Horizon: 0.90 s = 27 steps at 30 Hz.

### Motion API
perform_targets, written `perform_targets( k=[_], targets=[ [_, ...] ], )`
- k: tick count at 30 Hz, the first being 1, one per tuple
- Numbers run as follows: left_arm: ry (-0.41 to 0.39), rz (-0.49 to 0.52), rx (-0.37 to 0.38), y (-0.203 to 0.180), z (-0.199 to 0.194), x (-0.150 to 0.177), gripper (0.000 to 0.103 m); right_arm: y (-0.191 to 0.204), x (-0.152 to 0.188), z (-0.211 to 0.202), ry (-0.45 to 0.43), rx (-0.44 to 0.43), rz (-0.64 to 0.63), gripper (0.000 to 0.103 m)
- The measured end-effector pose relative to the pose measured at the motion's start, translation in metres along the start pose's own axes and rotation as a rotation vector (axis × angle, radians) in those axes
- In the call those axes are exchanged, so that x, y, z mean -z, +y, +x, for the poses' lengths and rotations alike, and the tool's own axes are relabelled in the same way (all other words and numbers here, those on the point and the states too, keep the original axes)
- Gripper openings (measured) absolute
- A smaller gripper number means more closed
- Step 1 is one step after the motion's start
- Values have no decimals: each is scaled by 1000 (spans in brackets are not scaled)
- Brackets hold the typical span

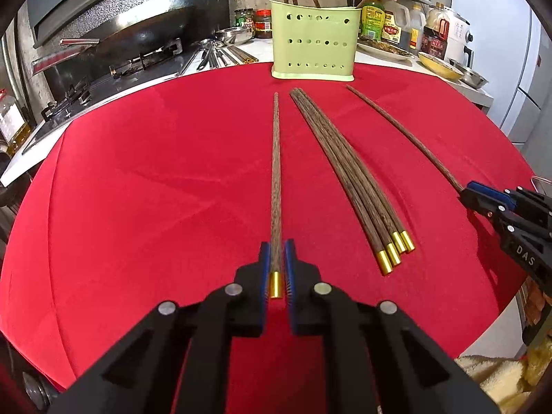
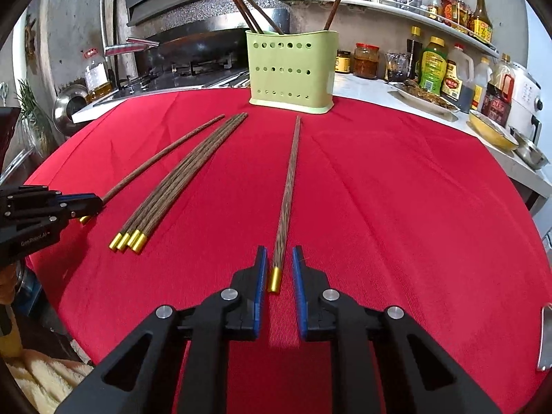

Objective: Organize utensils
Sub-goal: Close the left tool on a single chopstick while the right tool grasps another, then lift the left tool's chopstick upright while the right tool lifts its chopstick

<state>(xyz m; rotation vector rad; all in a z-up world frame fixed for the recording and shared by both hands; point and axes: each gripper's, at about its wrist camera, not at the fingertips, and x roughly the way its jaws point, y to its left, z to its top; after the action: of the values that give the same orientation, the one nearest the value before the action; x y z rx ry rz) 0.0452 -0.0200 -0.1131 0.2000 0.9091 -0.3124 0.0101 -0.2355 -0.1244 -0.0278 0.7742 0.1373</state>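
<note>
Two grippers each straddle a chopstick at its brass-capped near end on the red cloth (image 1: 138, 189). The left gripper (image 1: 276, 258) is clamped on the left chopstick (image 1: 275, 172); the right gripper (image 2: 279, 265) has its blue pads either side of the right chopstick (image 2: 288, 189) with small gaps showing, not yet pinching. A bundle of four chopsticks (image 1: 345, 179) lies between them. Best to finish the right pinch squarely, then lift both level and drop tips-first into the far green holder (image 1: 312, 41), avoiding the sticks already inside.
</note>
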Motion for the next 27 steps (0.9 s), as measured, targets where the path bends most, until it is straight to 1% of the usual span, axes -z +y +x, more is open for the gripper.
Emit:
perform_targets(
  k=[2, 3, 4, 6, 7, 8, 9, 10, 11, 13, 16, 18, 21, 24, 27],
  targets=[
    [-3, 0, 8, -1, -1, 1, 15, 1, 2, 0, -12, 8, 4, 15],
    [-6, 5, 8, -3, 0, 1, 16, 2, 2, 0, -20, 10, 2, 13],
    [-9, 9, 6, -4, 0, 1, 16, 2, 2, 0, -27, 11, 0, 9],
    [-18, 14, 7, -4, 0, 1, 16, 4, 3, 1, -39, 21, -2, 8],
    [-19, 10, 11, -3, -1, 1, 16, 4, 3, 0, -42, 22, 1, 8],
    [-21, 1, 13, -1, -1, 1, 7, 4, 2, 0, -42, 19, 8, 7],
    [-23, -8, 17, 1, -1, 1, 7, 2, 2, -1, -39, 8, 23, 7],
    [-27, -31, 40, 6, -3, 1, 7, 0, 1, -3, -38, -1, 32, 7],
    [-42, -42, 44, 8, -6, 0, 7, 0, -1, -6, -47, 4, 30, 7],
    [-92, -43, 38, 11, -17, -5, 7, 0, -6, -15, -74, 5, 28, 7],
    [-177, -58, 48, 17, -41, -14, 7, -3, -18, -33, -123, -10, 39, 7],
    [-246, -59, 47, 21, -59, -23, 7, -7, -30, -48, -162, -27, 51, 7],
    [-346, -65, 43, 29, -87, -40, 7, -12, -52, -71, -235, -26, 45, 7],
    [-422, -71, 51, 32, -109, -56, 7, -17, -74, -91, -305, -41, 49, 7],
    [-491, -67, 33, 33, -130, -70, 7, -18, -97, -111, -373, -27, 27, 7]
  ],
)
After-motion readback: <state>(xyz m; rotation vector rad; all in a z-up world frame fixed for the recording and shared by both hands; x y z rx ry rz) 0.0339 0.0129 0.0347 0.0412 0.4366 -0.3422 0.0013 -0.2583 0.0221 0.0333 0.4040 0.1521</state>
